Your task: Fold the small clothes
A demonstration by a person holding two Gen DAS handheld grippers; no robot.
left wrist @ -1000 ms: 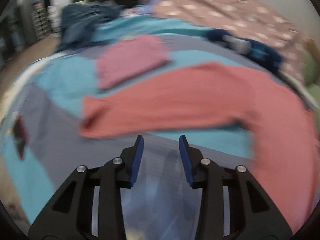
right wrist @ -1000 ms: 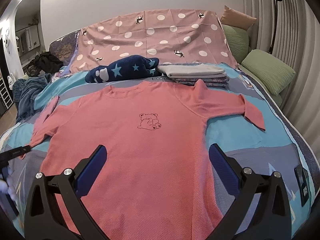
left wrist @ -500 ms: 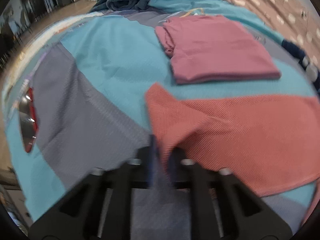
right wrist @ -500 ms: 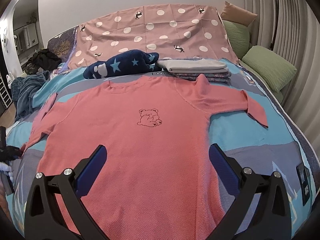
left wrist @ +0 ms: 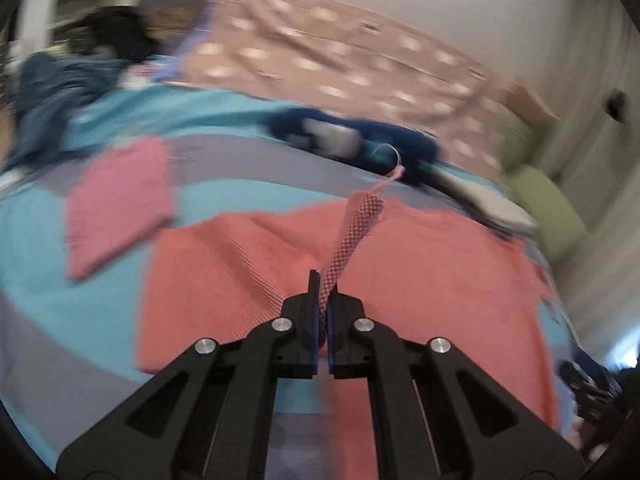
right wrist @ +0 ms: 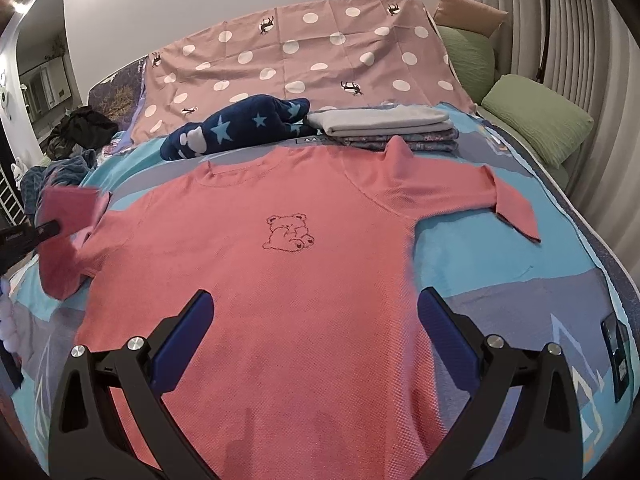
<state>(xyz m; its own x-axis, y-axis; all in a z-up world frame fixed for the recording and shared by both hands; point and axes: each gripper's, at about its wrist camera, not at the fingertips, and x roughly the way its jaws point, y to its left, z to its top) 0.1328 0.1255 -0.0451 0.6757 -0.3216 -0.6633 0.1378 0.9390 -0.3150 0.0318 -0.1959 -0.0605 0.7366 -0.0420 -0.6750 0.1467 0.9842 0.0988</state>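
Left gripper [left wrist: 323, 300] pinching left sleeve [right wrist: 66, 236], lifted at 9 o'clock for inward fold | right gripper [right wrist: 314, 336] spread, empty, hovering over hem at 6 o'clock | pink shirt [right wrist: 288, 280] flat, face-up, bed [right wrist: 500, 264] centre | folded stack [right wrist: 384, 126] parked at 12 o'clock, clear of work.

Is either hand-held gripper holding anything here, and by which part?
The left hand-held gripper is shut on the pink shirt's left sleeve, near its cuff. The right hand-held gripper holds nothing.
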